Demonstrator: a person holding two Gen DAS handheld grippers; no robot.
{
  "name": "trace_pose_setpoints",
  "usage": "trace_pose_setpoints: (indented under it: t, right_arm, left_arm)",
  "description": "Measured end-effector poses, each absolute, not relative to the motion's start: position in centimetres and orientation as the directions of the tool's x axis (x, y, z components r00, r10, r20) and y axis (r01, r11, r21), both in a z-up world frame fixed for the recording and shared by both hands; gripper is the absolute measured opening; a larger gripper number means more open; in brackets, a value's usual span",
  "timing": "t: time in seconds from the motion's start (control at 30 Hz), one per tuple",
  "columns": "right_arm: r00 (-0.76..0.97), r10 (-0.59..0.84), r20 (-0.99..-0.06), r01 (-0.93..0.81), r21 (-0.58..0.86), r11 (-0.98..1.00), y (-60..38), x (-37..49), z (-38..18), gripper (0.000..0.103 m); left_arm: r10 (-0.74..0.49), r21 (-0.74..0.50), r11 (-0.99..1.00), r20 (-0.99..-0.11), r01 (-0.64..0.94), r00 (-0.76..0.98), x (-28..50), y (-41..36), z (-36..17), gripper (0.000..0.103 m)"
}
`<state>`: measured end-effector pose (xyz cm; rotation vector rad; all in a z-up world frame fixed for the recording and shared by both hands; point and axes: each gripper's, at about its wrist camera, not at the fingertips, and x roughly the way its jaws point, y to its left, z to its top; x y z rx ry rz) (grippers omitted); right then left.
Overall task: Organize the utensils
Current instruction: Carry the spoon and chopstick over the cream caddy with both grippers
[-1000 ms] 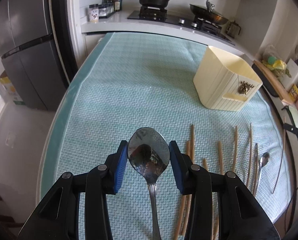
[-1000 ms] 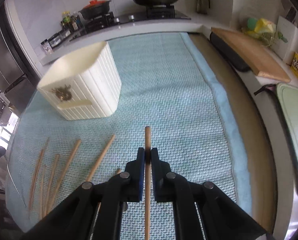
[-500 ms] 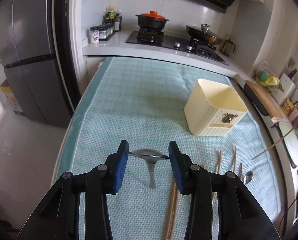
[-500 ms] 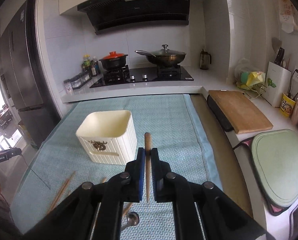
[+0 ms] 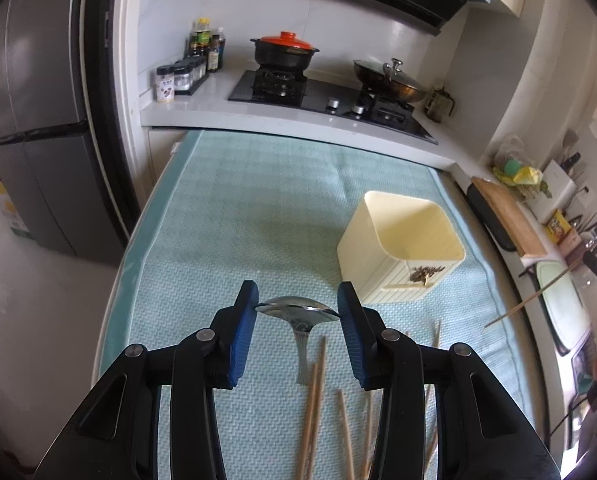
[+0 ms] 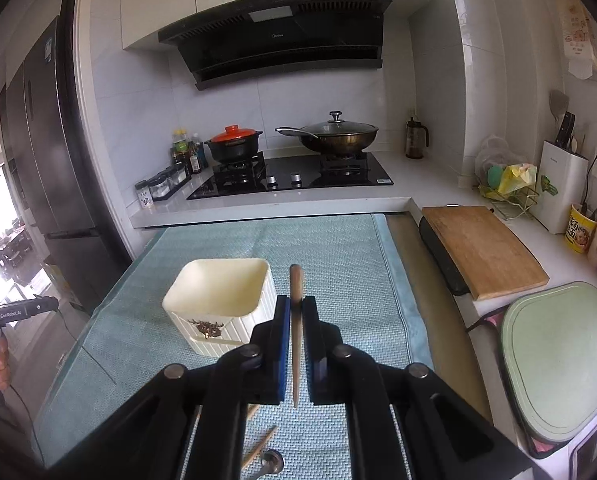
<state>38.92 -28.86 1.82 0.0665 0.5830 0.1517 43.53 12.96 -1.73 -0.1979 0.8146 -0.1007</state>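
Observation:
My left gripper (image 5: pixel 297 303) is shut on a steel spoon (image 5: pixel 298 312), its blue pads pressing the bowl's two edges while the handle hangs down over the mat. A cream ribbed holder (image 5: pixel 402 246) stands open-topped ahead and to the right. Several wooden chopsticks (image 5: pixel 314 412) lie on the mat below the left gripper. In the right wrist view my right gripper (image 6: pixel 296 312) is shut on one wooden chopstick (image 6: pixel 296 292), held above the mat just right of the cream holder (image 6: pixel 218 304). The held chopstick (image 5: pixel 530 300) also shows at the right edge of the left wrist view.
A teal mat (image 6: pixel 338 248) covers the table. Behind it is a counter with a hob, a red-lidded pot (image 6: pixel 234 144) and a lidded wok (image 6: pixel 334 134). A wooden board (image 6: pixel 482 248) and a green board (image 6: pixel 558 364) lie right. Another spoon (image 6: pixel 270 462) rests near the mat's front.
Both grippers have risen off the mat, each carrying its utensil. The spoon's bowl has tipped from face-on to edge-on. The views now look down on the holder from higher up.

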Motion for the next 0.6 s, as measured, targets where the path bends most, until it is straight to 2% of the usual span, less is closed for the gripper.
trace_pose_setpoints:
  t: [0.17, 0.43, 0.6]
  right_arm:
    - [0.84, 0.174, -0.513, -0.149, 0.091, 0.985, -27.8, 40.6, 4.2, 0.006]
    - [0.875, 0.21, -0.435, -0.199, 0.072, 0.977, -24.8, 44.9, 8.9, 0.006]
    - [0.86, 0.264, -0.438, -0.243, 0.105, 0.964, -22.8, 48.5, 9.2, 0.006]
  left_arm:
    - [-0.201, -0.241, 0.97, -0.688, 0.042, 0.698, 46.4, 12.2, 1.9, 0.041]
    - [-0.219, -0.203, 0.972, -0.599, 0.119, 0.77, 51.0, 9.0, 9.6, 0.041]
    - [-0.242, -0.193, 0.969, -0.58, 0.157, 0.778, 54.8, 6.1, 10.3, 0.041]
